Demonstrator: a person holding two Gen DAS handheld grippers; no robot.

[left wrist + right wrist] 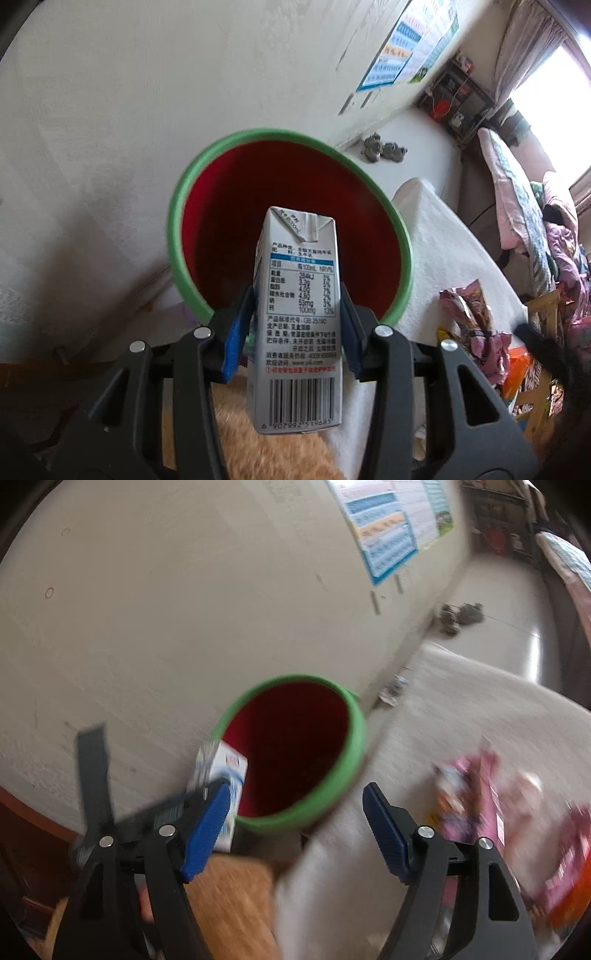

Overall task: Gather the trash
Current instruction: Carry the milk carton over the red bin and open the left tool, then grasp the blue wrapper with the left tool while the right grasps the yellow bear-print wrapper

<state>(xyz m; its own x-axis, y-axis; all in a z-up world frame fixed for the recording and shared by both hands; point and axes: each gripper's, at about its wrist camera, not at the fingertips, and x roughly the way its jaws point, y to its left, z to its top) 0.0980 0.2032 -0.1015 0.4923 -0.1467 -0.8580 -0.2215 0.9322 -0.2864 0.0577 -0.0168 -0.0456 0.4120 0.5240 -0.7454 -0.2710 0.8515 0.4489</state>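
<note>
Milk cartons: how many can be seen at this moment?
1: the milk carton is held between the left gripper fingers, above the bin. Others may be hidden inside.

The left hand-held gripper (297,325) clamps an upright milk carton (299,295) (barcode side facing the camera) before a green-rimmed red bin (288,184); crumpled wrappers (472,325) lie at three o'clock.

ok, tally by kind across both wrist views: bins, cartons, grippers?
Bins: 1, the red bin with a green rim
Cartons: 1, the milk carton, clamped in the left gripper
Grippers: 2, the left, and the right gripper, open with nothing between its pads
Total: 4
Wrappers on the white cloth are too jumbled to count.
</note>
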